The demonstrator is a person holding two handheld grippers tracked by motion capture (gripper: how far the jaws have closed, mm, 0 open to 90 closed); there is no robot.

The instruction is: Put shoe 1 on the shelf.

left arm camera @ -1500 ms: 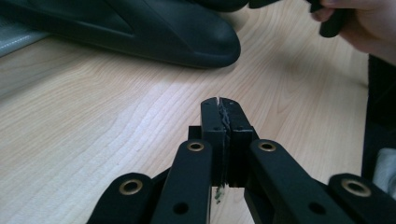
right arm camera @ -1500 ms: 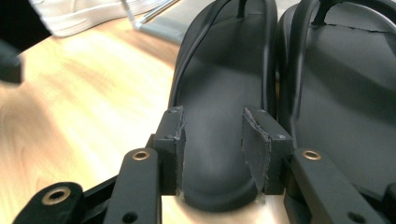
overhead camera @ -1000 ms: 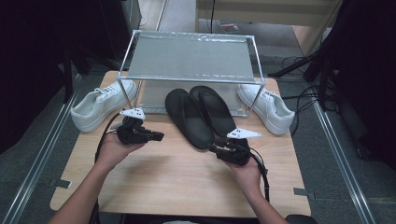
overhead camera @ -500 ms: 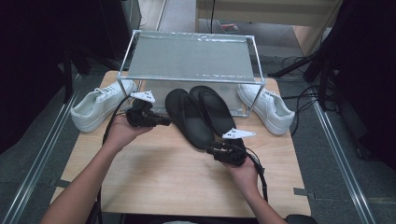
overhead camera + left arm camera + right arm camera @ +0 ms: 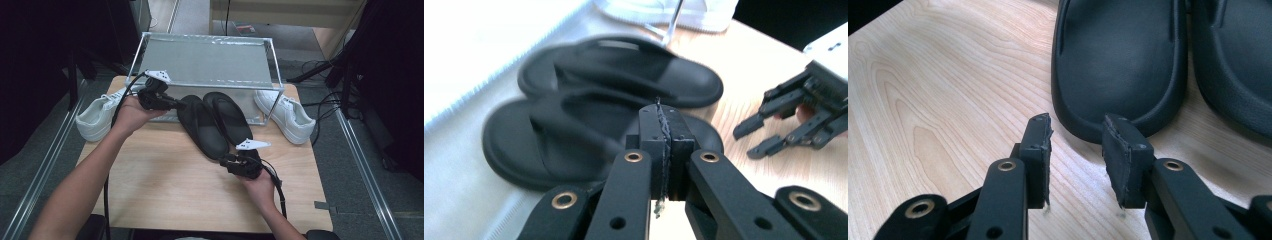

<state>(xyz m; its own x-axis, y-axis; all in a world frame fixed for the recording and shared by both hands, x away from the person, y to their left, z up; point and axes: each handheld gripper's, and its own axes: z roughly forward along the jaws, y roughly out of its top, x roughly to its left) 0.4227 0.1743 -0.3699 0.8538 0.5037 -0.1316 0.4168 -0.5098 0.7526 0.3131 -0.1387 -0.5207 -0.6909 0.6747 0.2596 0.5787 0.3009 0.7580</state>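
A pair of black sandals [image 5: 212, 122] lies side by side on the counter [image 5: 165, 185], toes tucked under the wire-framed shelf [image 5: 205, 62]. The left gripper [image 5: 172, 104] hangs over the nearer sandal's toe end, jaws pressed together on nothing. The right gripper [image 5: 223, 160] sits at that sandal's heel, jaws apart, the heel rim just ahead of them, untouched. A white sneaker [image 5: 100, 112] flanks the sandals on the left, another [image 5: 290, 115] on the right. Bare counter spreads below the sandals.
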